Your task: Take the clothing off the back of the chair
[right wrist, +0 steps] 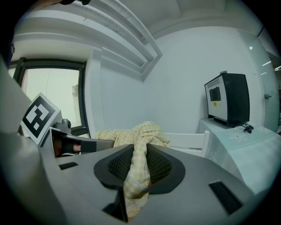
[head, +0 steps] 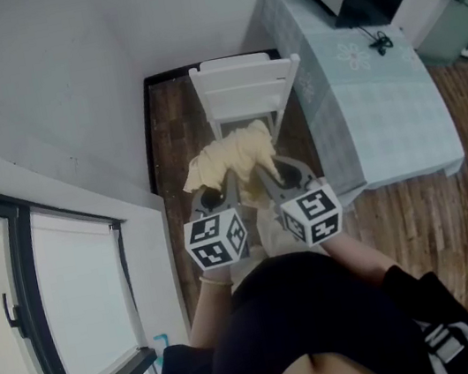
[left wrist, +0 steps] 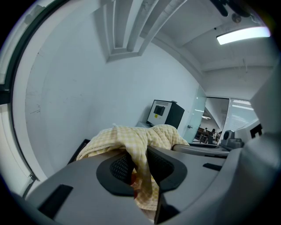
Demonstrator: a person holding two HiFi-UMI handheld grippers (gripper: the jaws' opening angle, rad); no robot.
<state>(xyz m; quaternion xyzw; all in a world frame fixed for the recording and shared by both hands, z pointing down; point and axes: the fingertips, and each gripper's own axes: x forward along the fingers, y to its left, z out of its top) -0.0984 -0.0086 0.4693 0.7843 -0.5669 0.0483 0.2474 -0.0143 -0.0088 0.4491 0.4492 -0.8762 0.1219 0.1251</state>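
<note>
Before the white slatted wooden chair [head: 247,85], we hold the pale yellow checked cloth garment [head: 231,157] bunched in the air, off its backrest; our left gripper [left wrist: 139,169] and right gripper [right wrist: 138,167] each pinch a fold of it.

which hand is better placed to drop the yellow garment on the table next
Right, probably. Both clamp the yellow garment, but the right gripper is nearer the table; the left gripper is on the window side.

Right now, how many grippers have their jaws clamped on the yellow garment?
2. The left gripper pinches one fold of the yellow checked garment, and the right gripper pinches a second fold beside it, both in front of the white chair.
</note>
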